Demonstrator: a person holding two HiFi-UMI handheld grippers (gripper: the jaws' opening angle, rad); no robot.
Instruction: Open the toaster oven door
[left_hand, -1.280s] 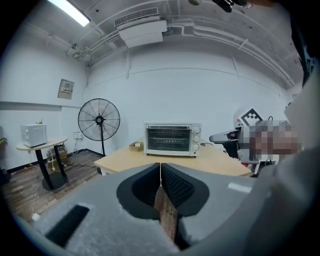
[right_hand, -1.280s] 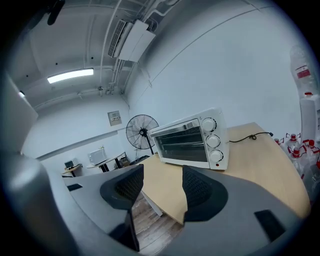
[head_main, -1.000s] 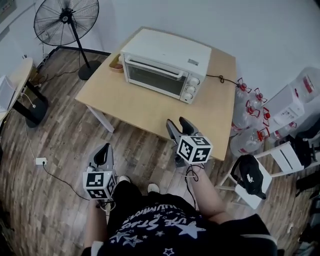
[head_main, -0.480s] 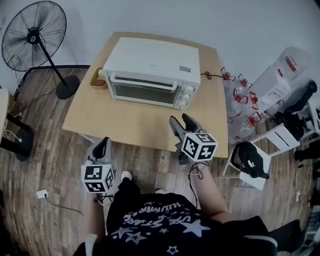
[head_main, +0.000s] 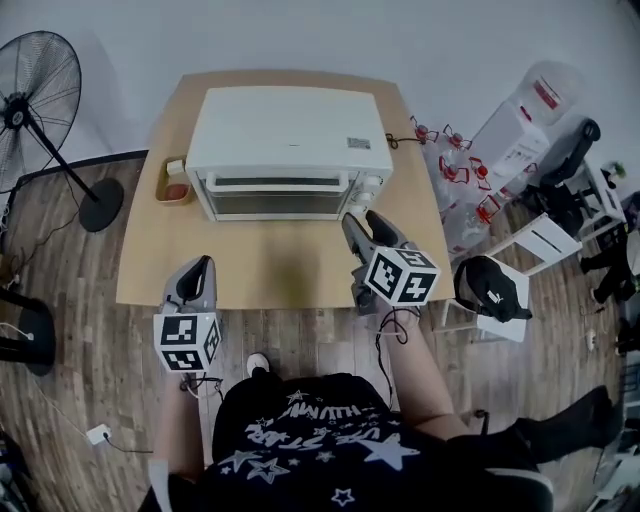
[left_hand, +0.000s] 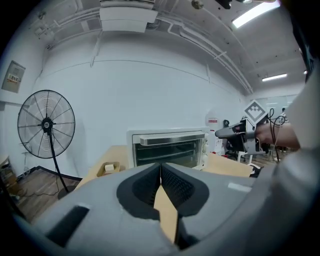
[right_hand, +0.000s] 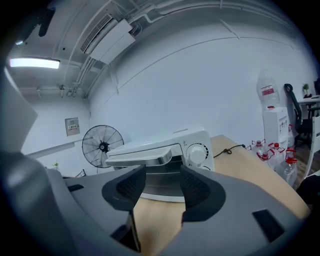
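Note:
A white toaster oven (head_main: 290, 150) stands on the wooden table (head_main: 290, 260), its glass door closed and the long handle (head_main: 275, 183) across the top of the door. My right gripper (head_main: 362, 222) hovers over the table just in front of the oven's knob side. Its jaws are closing, still apart, with nothing between them. In the right gripper view the handle (right_hand: 142, 159) lies a short way beyond the gripper (right_hand: 162, 181). My left gripper (head_main: 202, 268) is at the table's front edge, shut and empty, and in its own view (left_hand: 160, 167) it points at the oven (left_hand: 169, 147).
A small wooden tray (head_main: 176, 183) sits against the oven's left side. A black cord (head_main: 405, 137) runs off the table's back right. A standing fan (head_main: 30, 95) is at the left. Water bottles (head_main: 450, 165) and a white chair with a black bag (head_main: 490, 290) stand at the right.
The person has stepped round to face the oven's front. Both grippers have come forward, the right one now close to the oven's right front corner.

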